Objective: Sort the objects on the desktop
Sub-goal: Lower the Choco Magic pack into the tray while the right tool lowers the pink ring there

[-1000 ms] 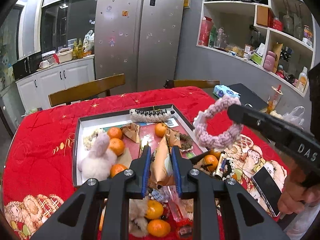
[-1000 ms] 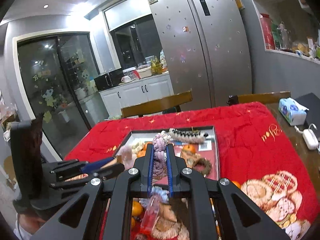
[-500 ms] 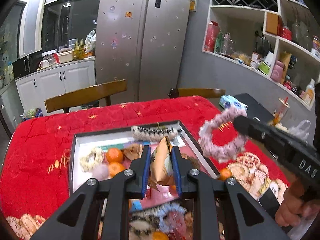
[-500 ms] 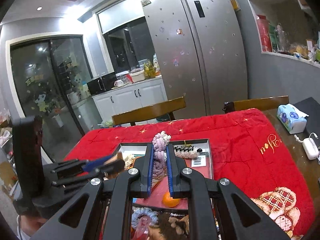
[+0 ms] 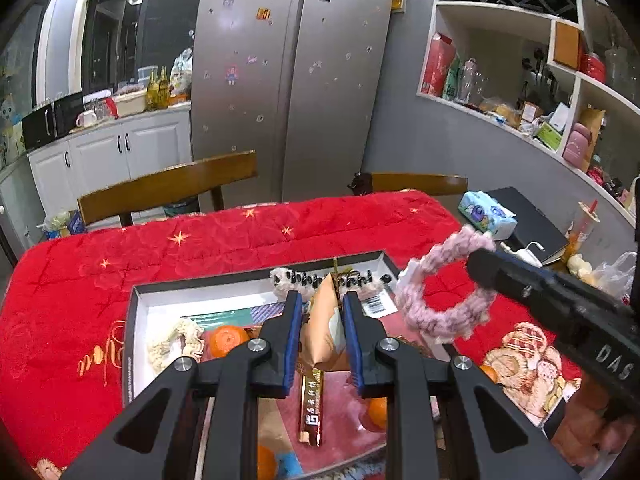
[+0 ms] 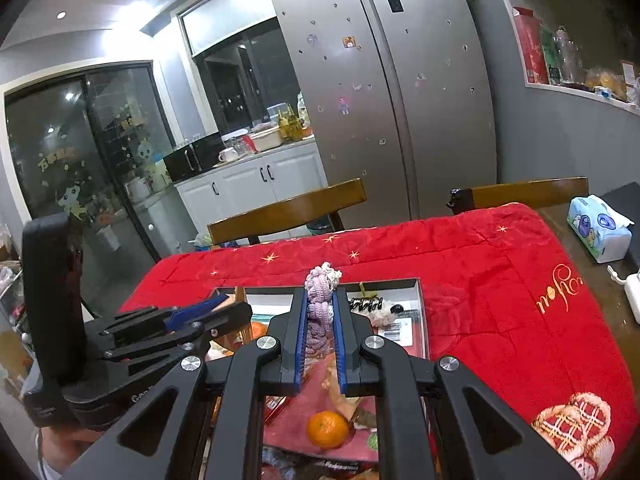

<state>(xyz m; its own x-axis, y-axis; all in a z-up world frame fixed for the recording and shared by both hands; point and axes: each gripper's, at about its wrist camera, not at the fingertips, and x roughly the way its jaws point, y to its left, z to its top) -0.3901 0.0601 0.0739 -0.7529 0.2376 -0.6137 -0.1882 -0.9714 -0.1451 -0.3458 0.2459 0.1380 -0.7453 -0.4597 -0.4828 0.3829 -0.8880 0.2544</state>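
Now that both loads have risen above the tray point(image 5: 256, 280), my left gripper point(image 5: 319, 322) clamps the snack packet point(image 5: 322, 336) and my right gripper point(image 6: 319, 320) the pink scrunchie point(image 6: 318, 312) (sorting comes next).

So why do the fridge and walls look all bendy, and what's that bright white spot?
Left wrist view: the fisheye lens bows the fridge and shelves. Right wrist view: same bending, and ceiling lights glare white, washing out that corner.

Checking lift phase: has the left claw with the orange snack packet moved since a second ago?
Yes. The left claw, shut on the orange foil snack packet, rose and pitched up: the grey open box sits lower in its view.
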